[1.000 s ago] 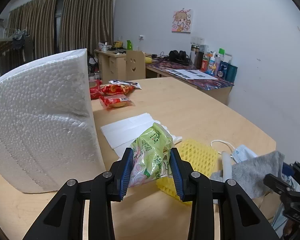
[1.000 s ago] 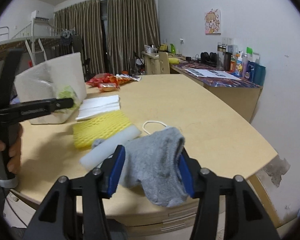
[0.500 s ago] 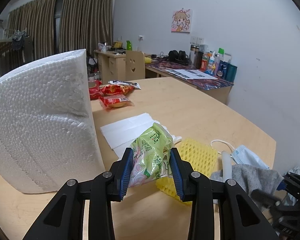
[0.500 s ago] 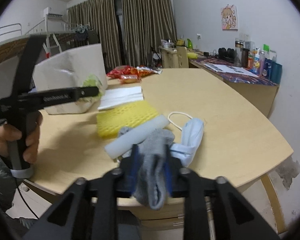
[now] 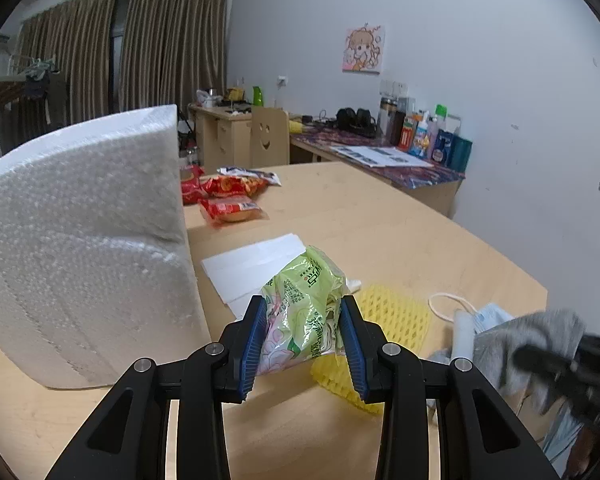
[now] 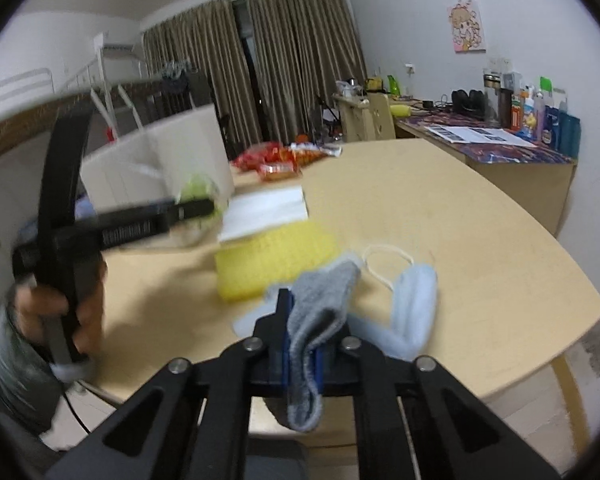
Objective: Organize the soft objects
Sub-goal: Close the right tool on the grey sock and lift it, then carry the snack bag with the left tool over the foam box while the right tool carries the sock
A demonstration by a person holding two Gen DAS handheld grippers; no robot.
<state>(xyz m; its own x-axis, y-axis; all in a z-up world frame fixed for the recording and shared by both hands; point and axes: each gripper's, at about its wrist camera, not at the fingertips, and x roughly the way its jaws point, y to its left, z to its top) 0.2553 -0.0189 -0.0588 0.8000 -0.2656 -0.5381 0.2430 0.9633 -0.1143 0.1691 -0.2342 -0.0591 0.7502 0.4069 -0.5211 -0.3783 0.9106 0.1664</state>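
Observation:
My left gripper is shut on a crinkled green plastic packet, held above the table beside the white foam box. My right gripper is shut on a grey sock, which drapes down between the blue pads at the table's near edge. In the left wrist view the grey sock and the blurred right gripper sit at the lower right. A yellow foam net, a white foam roll and a light blue face mask lie on the table.
White folded sheets lie past the packet, and red snack packs further back. The wooden table has a rounded edge on the right. A hand holds the left gripper's handle. A desk with bottles stands along the wall.
My right gripper's jaws closed from wide apart to tight on the grey sock, bunching it and uncovering the blue mask. The left gripper and its green packet stayed put.

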